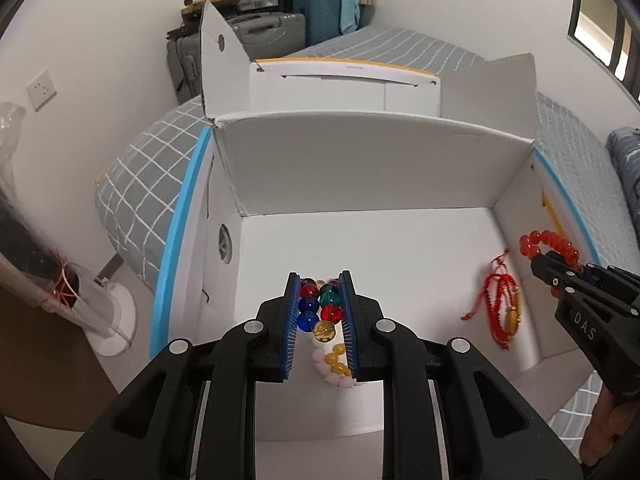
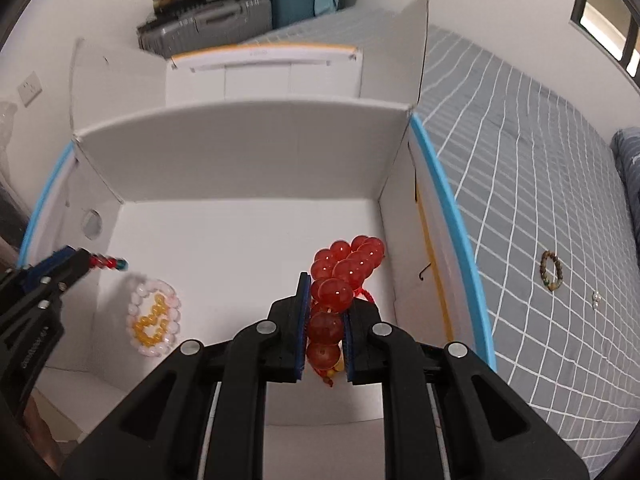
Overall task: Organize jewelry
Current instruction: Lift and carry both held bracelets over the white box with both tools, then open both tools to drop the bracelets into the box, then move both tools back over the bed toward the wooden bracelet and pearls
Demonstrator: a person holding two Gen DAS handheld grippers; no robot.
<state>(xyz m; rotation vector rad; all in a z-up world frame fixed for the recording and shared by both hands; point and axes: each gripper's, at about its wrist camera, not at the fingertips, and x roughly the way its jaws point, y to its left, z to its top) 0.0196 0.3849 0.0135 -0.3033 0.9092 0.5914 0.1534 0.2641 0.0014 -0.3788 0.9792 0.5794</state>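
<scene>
My left gripper point(image 1: 320, 292) is shut on a multicolour glass bead bracelet point(image 1: 320, 308) and holds it over the open white box point(image 1: 360, 160). Below it on the box floor lie a pale pink bead bracelet point(image 2: 154, 320) and a yellow bead bracelet point(image 2: 150, 326) inside it. My right gripper point(image 2: 326, 300) is shut on a red bead bracelet point(image 2: 344, 268), held above the box's right side. A red cord bracelet point(image 1: 500, 308) with a yellow piece lies on the box floor at the right. In the right wrist view the left gripper point(image 2: 100, 262) shows at the left.
The box stands on a bed with a grey checked cover point(image 2: 520, 160). A brown bead bracelet point(image 2: 552, 276) and a small pearl item point(image 2: 596, 300) lie on the cover right of the box. A second white box point(image 1: 344, 84) stands behind. Suitcases point(image 1: 272, 28) stand against the far wall.
</scene>
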